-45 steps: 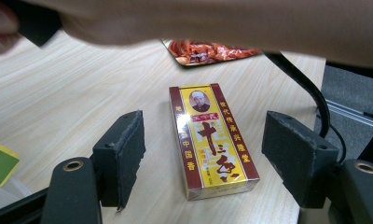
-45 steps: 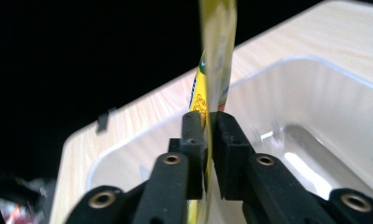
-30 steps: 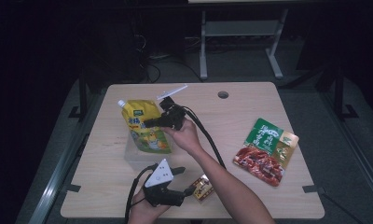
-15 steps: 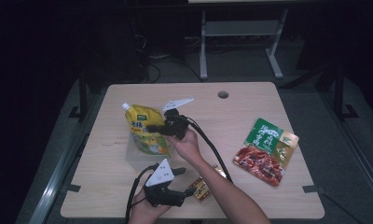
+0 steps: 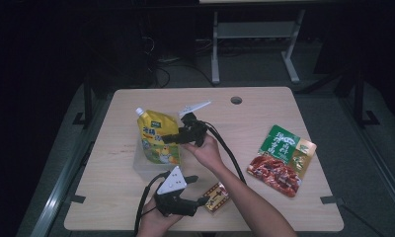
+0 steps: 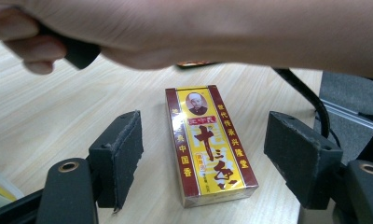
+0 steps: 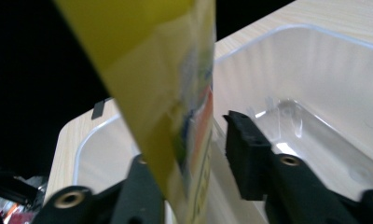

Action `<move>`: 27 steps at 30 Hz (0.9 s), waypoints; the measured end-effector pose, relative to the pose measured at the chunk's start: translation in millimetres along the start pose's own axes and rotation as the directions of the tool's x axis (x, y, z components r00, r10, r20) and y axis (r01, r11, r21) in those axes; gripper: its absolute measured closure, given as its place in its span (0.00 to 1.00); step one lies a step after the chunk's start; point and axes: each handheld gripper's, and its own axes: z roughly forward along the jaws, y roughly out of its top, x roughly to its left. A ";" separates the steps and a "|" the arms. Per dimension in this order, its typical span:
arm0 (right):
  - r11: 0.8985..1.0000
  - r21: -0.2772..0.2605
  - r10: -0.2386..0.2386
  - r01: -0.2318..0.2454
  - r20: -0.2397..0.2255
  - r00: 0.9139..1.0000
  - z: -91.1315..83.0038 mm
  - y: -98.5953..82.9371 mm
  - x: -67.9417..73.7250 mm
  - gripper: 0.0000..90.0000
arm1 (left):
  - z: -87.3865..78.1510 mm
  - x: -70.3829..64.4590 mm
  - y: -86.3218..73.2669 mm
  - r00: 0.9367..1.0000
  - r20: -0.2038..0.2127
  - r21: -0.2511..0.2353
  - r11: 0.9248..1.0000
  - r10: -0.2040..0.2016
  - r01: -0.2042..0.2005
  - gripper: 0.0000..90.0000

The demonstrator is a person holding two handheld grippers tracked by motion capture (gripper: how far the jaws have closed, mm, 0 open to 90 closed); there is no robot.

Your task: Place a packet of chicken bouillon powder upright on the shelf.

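where light wood table (image 5: 294, 106) bears goods: right gripper (image 5: 178, 138) jaws parted around glossy yellow spouted pouch (image 5: 157, 137), standing in clear plastic tub (image 7: 315, 88), left of centre; left gripper (image 6: 205, 161) wide astride flat red-yellow carton (image 6: 208, 142), near edge.

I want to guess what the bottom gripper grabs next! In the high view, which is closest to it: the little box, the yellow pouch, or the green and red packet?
From the left gripper:
1. little box, right beside it.
2. yellow pouch, farther up the table.
3. green and red packet, far right.
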 end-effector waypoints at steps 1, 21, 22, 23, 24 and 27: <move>1.000 0.000 0.000 0.000 0.000 1.000 0.0 0.0 0.0 0.68 | 1.0 0.3 0.1 1.000 -0.003 0.000 1.000 0.005 -0.005 0.30; 0.999 0.039 -0.037 0.036 0.033 0.999 -63.4 -11.4 13.3 0.50 | 8.0 -0.1 -1.8 1.000 -0.030 0.048 0.999 0.008 -0.006 0.28; 0.998 0.039 -0.040 0.039 0.034 0.999 -66.6 -12.2 13.7 0.49 | 8.4 -0.5 -1.9 0.999 -0.032 0.050 0.999 0.005 -0.003 0.28; 0.999 0.038 -0.038 0.037 0.033 0.999 -69.7 -13.3 14.3 0.49 | 8.8 -0.9 -2.0 1.000 -0.031 0.052 0.999 0.002 0.000 0.28; 0.999 0.038 -0.037 0.035 0.038 0.999 -72.3 -14.6 14.9 0.49 | 9.3 -1.2 -1.9 1.000 -0.031 0.054 0.999 0.000 0.002 0.28; 0.999 0.038 -0.034 0.032 0.052 0.998 -81.5 -19.0 16.7 0.47 | 12.1 -1.2 -1.3 1.000 -0.025 0.085 0.996 0.003 -0.001 0.28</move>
